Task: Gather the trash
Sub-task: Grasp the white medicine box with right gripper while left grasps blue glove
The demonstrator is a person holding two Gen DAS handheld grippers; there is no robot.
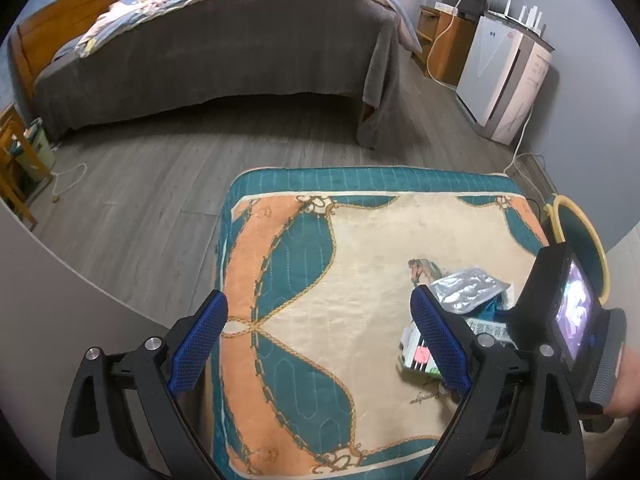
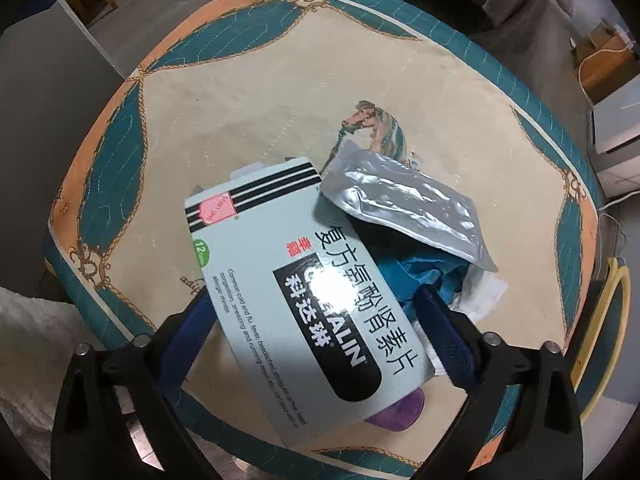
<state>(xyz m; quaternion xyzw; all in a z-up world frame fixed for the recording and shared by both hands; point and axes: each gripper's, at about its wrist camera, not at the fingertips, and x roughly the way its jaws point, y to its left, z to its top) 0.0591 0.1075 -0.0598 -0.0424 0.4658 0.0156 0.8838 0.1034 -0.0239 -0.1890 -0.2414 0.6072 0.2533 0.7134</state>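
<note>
Quilted table cover [image 2: 260,120] carries trash pile. Right gripper [image 2: 316,320] wide apart, straddling medicine box [image 2: 304,300], no grip evident. Left gripper [image 1: 320,340] wide, empty, standing clear.

Quilted teal-and-orange mat [image 1: 304,264] with horse print [image 2: 376,124] at centre, bed [image 1: 224,52] with grey cover at 12 o'clock, white appliance [image 1: 504,80] at 2 o'clock, wooden stool [image 1: 16,168] at 9 o'clock, grey plank floor [image 1: 160,184]

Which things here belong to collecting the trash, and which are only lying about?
Belong to the job:
medicine box
silver foil pouch
crumpled blue wrapper
white paper scrap
bin with the yellow rim

Only lying about:
patterned quilted cover
bed
white appliance
</note>
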